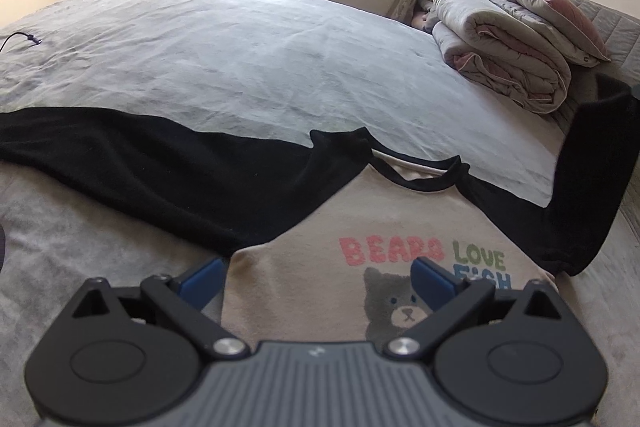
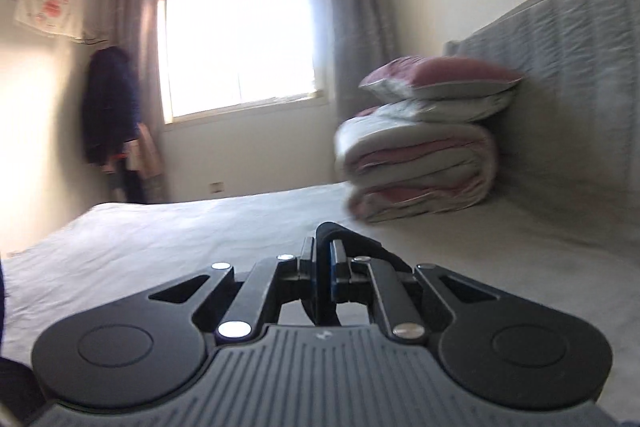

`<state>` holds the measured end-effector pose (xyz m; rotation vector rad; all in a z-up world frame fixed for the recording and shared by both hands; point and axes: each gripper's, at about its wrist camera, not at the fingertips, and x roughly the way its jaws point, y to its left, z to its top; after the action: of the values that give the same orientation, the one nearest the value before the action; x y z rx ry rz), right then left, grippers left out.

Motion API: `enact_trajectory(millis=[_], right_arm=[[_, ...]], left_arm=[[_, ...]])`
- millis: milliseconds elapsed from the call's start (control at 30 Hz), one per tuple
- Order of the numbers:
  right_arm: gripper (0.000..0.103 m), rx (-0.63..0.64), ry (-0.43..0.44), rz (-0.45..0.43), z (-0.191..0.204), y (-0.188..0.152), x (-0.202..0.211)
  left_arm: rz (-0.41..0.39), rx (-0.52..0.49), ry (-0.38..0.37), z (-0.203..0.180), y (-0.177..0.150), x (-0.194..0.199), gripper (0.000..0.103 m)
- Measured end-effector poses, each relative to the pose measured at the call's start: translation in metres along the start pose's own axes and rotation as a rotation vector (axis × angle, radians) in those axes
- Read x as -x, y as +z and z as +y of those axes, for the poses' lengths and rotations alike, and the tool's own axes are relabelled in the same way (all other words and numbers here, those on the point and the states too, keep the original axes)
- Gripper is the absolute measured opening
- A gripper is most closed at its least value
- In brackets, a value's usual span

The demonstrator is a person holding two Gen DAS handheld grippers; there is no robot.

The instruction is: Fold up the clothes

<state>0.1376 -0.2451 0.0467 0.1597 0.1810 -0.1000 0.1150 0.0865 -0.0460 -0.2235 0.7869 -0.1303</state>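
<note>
My left gripper (image 1: 316, 281) is hovering with fingers spread wide, blue pads (image 1: 202, 281) gripping nothing, over the near part of the shirt (image 1: 304, 291). The shirt is lying face up on the grey bed (image 1: 248, 43), beige body with bear print (image 1: 396, 301) and "BEARS LOVE FISH" lettering, collar toward the far side. One black sleeve (image 1: 132, 163) is lying flat out to the left. The other sleeve (image 1: 588, 171) is rising off the bed at far right, lifted up toward the frame edge; the left view is not showing what is lifting it.

The right view is showing that: my right gripper (image 2: 325, 263) is pinching black fabric (image 2: 360, 247), fingers pressed together on it, held above the bed. The shirt body and print are not appearing in this view.

Both views are showing the folded quilt (image 2: 416, 171) with pillows (image 2: 440, 79) stacked on it at far right, the window (image 2: 236, 43) and the curtains. Only the right view is showing the padded headboard (image 2: 580, 87) and a wall unit (image 2: 44, 3). Only the left is showing a cable (image 1: 20, 39) on the bed at far left.
</note>
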Motion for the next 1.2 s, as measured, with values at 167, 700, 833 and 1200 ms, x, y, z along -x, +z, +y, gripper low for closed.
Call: enact_trajectory(millis=[167, 700, 833, 1200], right_arm=[[0.008, -0.034, 0.122, 0.058, 0.037, -0.028, -0.016], [0.009, -0.028, 0.486, 0.413, 0.105, -0.149, -0.053], [0.017, -0.024, 0.569, 0.512, 0.106, -0.166, -0.051], [0.054, -0.224, 0.604, 0.442, 0.024, -0.104, -0.034]], left_arm=[[0.011, 0.0, 0.006, 0.006, 0.003, 0.002, 0.085], [0.032, 0.073, -0.008, 0.026, -0.001, -0.013, 0.085], [0.034, 0.096, -0.039, 0.025, -0.004, -0.019, 0.085], [-0.026, -0.006, 0.055, -0.008, 0.001, -0.035, 0.088]])
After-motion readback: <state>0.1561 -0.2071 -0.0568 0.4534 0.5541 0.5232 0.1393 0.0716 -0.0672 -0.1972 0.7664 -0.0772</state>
